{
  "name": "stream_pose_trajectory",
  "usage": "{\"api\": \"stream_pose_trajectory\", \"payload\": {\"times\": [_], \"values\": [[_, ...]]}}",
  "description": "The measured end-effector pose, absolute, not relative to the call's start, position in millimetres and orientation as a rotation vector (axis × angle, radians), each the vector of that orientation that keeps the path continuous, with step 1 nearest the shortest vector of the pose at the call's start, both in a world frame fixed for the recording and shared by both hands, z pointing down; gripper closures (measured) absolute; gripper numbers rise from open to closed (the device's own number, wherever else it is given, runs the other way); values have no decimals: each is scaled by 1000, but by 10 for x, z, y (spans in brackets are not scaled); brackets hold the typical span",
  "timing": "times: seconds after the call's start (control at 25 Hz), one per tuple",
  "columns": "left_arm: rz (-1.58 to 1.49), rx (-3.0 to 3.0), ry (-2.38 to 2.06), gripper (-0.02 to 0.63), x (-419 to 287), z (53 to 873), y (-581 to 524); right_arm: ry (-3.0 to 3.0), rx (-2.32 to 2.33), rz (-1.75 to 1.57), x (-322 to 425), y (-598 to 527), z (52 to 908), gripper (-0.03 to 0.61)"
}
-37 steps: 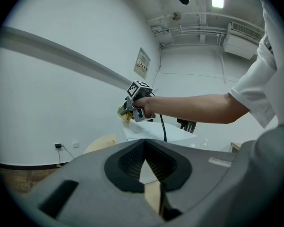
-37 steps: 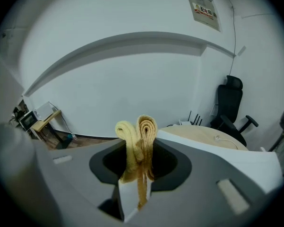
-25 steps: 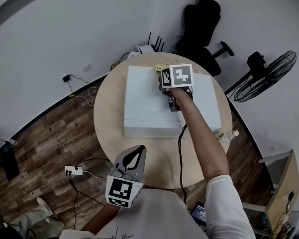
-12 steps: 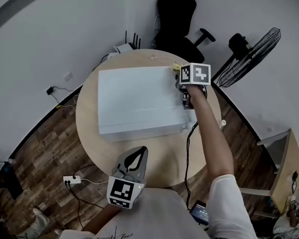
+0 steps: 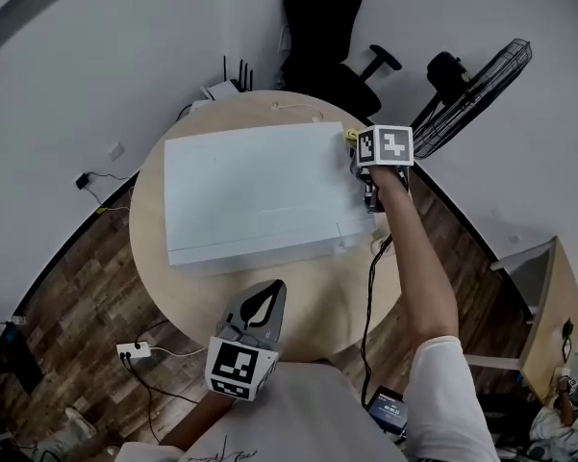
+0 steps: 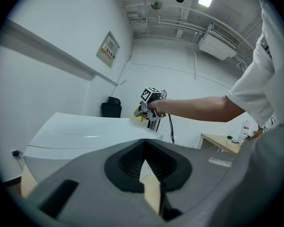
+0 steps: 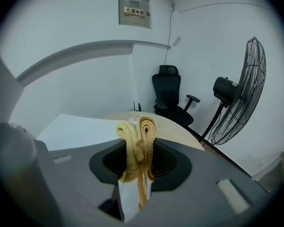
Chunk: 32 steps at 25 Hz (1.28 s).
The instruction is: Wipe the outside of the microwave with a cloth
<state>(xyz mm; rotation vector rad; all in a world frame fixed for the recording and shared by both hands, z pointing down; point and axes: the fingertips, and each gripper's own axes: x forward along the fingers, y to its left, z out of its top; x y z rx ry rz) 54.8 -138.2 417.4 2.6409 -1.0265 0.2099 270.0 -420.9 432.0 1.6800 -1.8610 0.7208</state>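
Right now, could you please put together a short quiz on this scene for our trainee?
1. What does the right gripper clamp?
2. Where is that gripper? A: by the far right corner of the microwave; B: on the floor; C: on the chair.
3. True or false: the left gripper touches the microwave.
Key: 1. A yellow cloth. 2. A. 3. False: it hangs shut and empty near the person, apart from the microwave.

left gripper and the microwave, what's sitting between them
Nothing but a bare strip of the round wooden table lies between the left gripper and the microwave. The head view shows it.
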Motion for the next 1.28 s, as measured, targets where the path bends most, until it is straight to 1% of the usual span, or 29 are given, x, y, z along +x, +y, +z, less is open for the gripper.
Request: {"api": "stream_pose_trajectory", "payload": {"times": [0.28,0.52,0.96,1.28], "values": [[190,2640,-1033,626,508,4136,-1375,-1828,1665,712,2630,-4149,4517,454],[173,2627,-1045,626,335,4142,-1348,-1852,1712,836,2515,-4176,4527,454],[124,2600,-1076,625,-98,4119,-1291,-1870,1725,913,2116,-4151,4521,454],[102,2607,-1110,626,-376,4060,-1251,-1874,1698,859,1700,-4115,4519,454]]}}
